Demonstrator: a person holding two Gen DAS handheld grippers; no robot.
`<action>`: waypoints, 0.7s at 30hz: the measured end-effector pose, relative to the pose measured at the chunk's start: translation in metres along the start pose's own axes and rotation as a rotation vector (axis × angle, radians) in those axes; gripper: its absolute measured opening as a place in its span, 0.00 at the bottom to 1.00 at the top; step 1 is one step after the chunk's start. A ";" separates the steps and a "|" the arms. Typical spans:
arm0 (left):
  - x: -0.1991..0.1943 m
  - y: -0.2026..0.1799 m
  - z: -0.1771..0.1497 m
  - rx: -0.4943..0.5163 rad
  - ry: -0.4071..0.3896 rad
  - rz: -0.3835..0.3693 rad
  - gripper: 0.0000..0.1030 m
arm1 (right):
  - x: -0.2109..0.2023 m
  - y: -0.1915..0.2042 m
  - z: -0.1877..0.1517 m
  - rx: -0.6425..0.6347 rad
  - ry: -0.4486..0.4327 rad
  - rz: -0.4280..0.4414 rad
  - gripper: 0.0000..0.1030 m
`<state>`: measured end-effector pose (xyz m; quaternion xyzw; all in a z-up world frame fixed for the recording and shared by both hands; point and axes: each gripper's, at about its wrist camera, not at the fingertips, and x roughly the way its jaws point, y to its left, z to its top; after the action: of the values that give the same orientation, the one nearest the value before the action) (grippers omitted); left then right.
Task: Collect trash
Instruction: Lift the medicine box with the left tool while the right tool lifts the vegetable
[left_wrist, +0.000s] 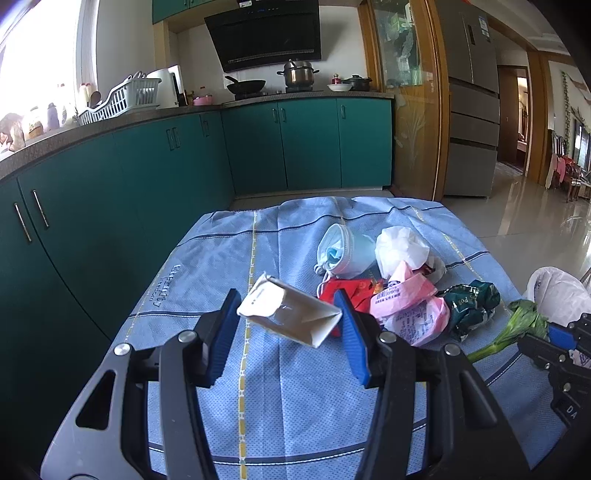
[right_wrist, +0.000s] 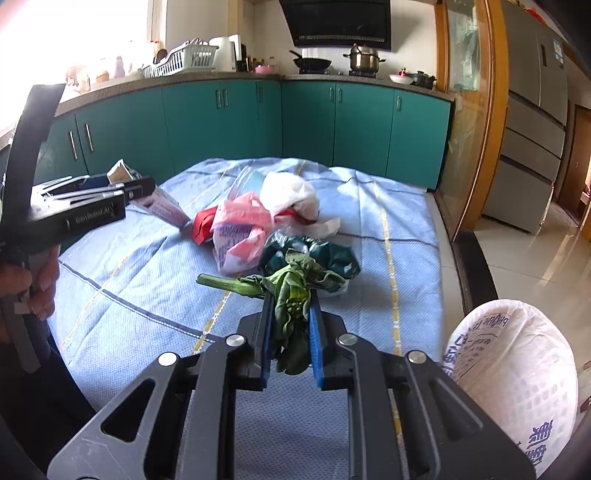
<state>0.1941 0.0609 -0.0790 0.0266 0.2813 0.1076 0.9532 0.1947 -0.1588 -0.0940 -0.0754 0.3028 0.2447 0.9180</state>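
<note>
My left gripper is shut on a flattened white carton and holds it above the blue cloth. My right gripper is shut on a wilted green vegetable whose stalk sticks out to the left. It also shows in the left wrist view. A trash pile lies on the cloth: a blue face mask, a white plastic bag, a red wrapper, a pink printed bag and a dark green wrapper. The left gripper with the carton shows at the left in the right wrist view.
A bin lined with a white printed bag stands at the cloth's right edge, beside my right gripper. Teal kitchen cabinets run along the left and back. A wooden door frame and a tiled floor lie to the right.
</note>
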 end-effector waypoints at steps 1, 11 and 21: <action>-0.001 -0.001 0.000 0.001 -0.003 0.000 0.51 | -0.001 -0.001 0.000 0.004 -0.005 0.000 0.17; -0.001 -0.001 0.000 0.003 -0.014 0.002 0.51 | -0.002 0.004 0.001 -0.006 -0.006 0.012 0.17; -0.006 -0.001 0.000 -0.020 -0.028 -0.008 0.51 | -0.013 -0.009 0.005 0.033 -0.058 -0.015 0.17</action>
<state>0.1899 0.0590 -0.0758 0.0172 0.2669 0.1062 0.9577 0.1925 -0.1711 -0.0825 -0.0554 0.2796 0.2347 0.9293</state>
